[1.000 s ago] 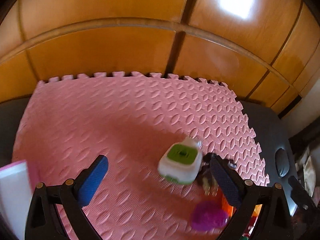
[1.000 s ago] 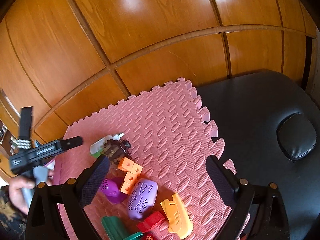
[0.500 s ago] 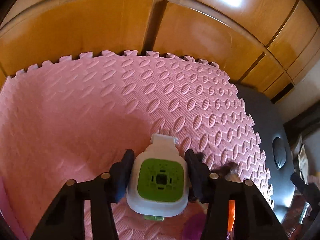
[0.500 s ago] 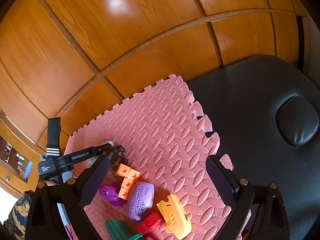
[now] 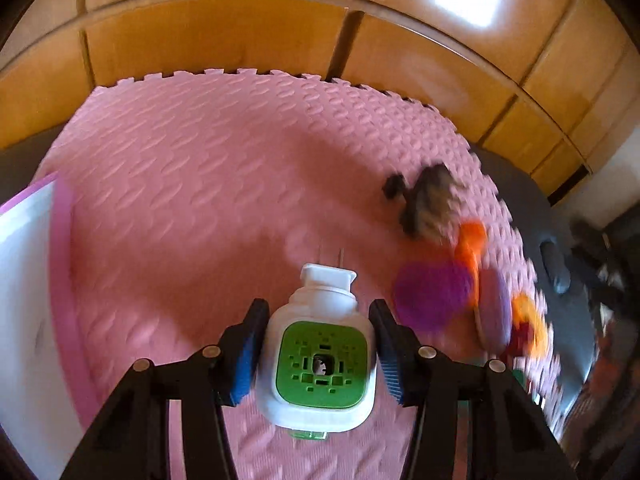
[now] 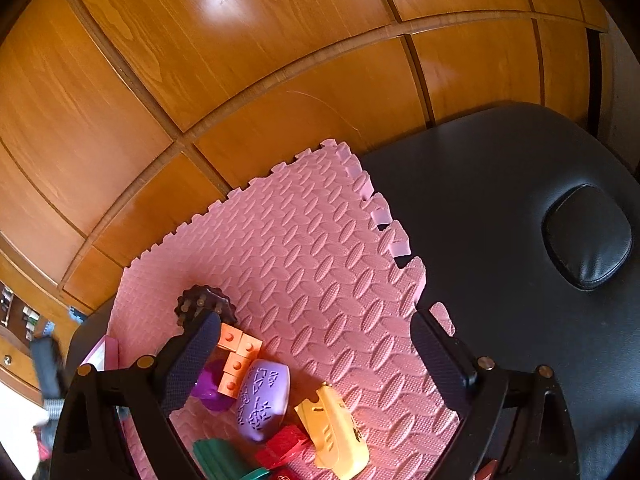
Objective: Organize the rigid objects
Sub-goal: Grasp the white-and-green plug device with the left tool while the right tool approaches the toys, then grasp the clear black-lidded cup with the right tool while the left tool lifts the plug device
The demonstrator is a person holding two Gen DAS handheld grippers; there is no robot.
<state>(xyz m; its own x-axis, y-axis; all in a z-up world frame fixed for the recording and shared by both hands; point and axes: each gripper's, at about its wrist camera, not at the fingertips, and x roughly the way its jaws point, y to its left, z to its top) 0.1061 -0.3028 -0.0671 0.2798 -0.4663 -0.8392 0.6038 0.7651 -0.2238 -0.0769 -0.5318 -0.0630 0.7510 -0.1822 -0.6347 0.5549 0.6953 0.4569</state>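
L gripper (image 5: pixel 318 354) is closed on the plug-in (image 5: pixel 318 364), blue pads (image 5: pixel 244 354) pressed to both its sides. Plug-in: white rounded plastic body w/ a green square vented face toward the cam, small hole at center, narrower white neck in front, 2 thin metal prongs sticking out past it. A bit of green shows under its near edge. It hangs over the pink mat (image 5: pixel 192 184), roughly mid-mat, nearer the near edge; can't tell if it touches the mat.

Bin (image 5: pixel 28 300), white w/ pink rim, sits at the mat's left edge, only a corner in view. Contents not visible.

Rest of the toys lie at the mat's right side, blurred in the L view. In the R view, on the mat's near-left part: dark brown spiky piece (image 6: pixel 202 304) farthest back, orange blocks (image 6: pixel 236 356) just in front of it, purple cup (image 6: pixel 210 390) touching the blocks, lilac oval (image 6: pixel 264 398) beside them, yellow shoe-shaped toy (image 6: pixel 334 430) to its right, red piece (image 6: pixel 286 446) and green piece (image 6: pixel 218 458) at the near edge.

R gripper (image 6: pixel 314 364) is wide open, nothing held, over the mat's near part. Mat lies on a black padded table (image 6: pixel 520 208).
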